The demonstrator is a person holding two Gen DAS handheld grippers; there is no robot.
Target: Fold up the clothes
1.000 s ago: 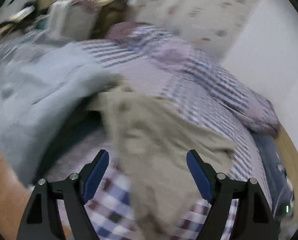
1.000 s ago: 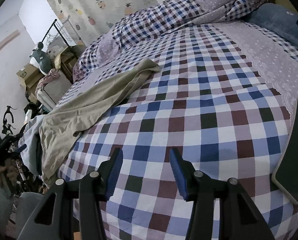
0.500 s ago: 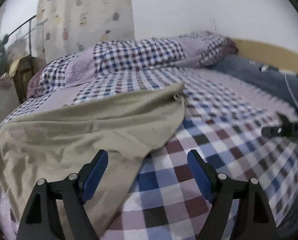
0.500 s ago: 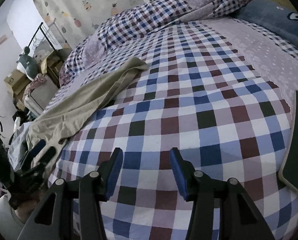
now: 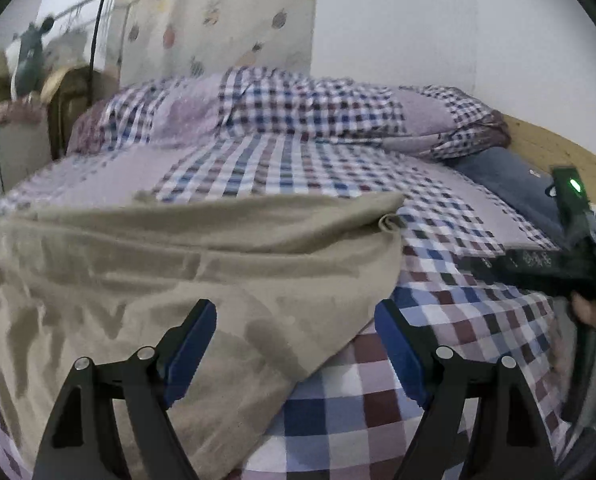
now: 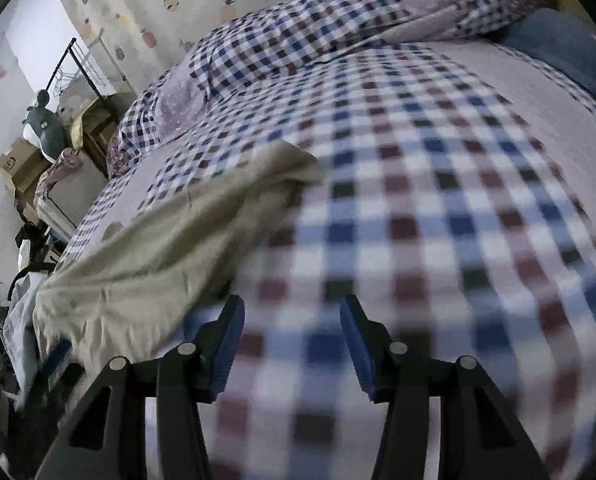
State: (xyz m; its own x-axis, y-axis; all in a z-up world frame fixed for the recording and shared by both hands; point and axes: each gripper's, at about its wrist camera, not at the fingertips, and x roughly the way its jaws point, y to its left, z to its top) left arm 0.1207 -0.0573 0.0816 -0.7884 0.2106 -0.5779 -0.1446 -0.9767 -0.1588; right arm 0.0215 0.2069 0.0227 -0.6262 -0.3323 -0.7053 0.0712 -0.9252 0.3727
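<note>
I am seeing one khaki garment lying spread across the left part of the checked bedspread, wrinkled and partly doubled over itself. Its far edge is forming a thick rolled fold pointing toward the pillows, and its near end is draping toward the bed's edge

left claw lowered closer over khaki garment, right claw shifted towards it

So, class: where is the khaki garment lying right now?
The khaki garment lies spread on the checked bedspread, along the bed's left side in both wrist views, directly ahead of the open left tongs and short of the pillows.
</note>
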